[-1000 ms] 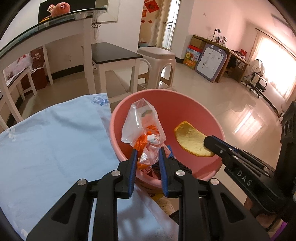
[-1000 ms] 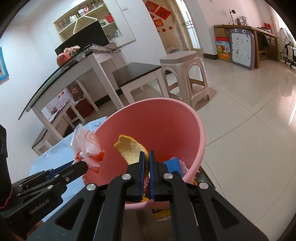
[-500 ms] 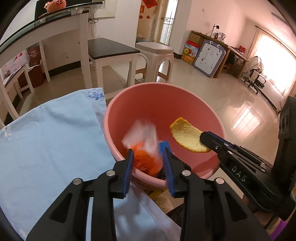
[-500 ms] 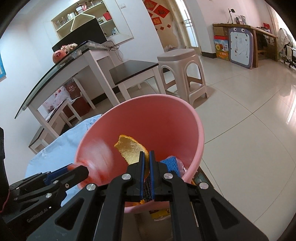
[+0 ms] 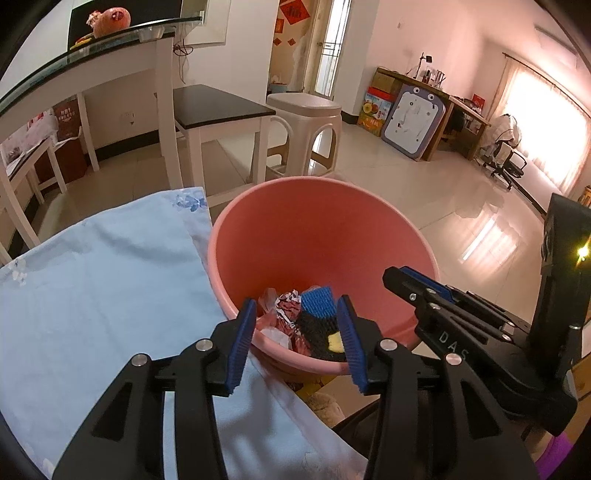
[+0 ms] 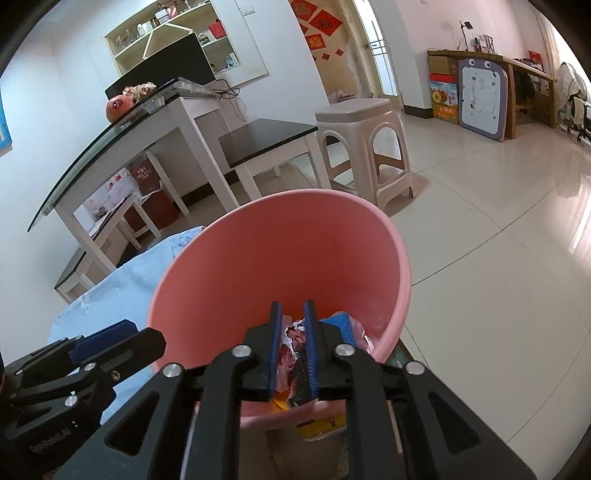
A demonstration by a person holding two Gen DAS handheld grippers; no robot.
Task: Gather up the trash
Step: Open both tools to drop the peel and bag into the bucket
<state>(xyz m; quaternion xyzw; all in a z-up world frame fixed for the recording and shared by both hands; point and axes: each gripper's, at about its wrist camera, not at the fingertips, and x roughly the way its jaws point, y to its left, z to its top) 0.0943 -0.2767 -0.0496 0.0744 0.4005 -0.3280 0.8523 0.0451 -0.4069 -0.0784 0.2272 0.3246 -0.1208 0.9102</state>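
While both hover over the pink bucket (image 5: 321, 236), the left hand-held gripper (image 5: 297, 328) gapes wide, empty. The right hand-held gripper (image 6: 292, 332) stands slightly parted, gripping nothing, above the trash (image 5: 295, 314).

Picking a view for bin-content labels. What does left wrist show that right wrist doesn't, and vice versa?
Left wrist only: the blue cloth spread wide beside the bin, and a yellow scrap among the trash.
Right wrist only: the black monitor and wall shelves.
Both: the pink bin, crumpled wrappers, a blue sponge, the white stool, and both grippers empty: left gripper wide apart, right gripper narrowly parted.
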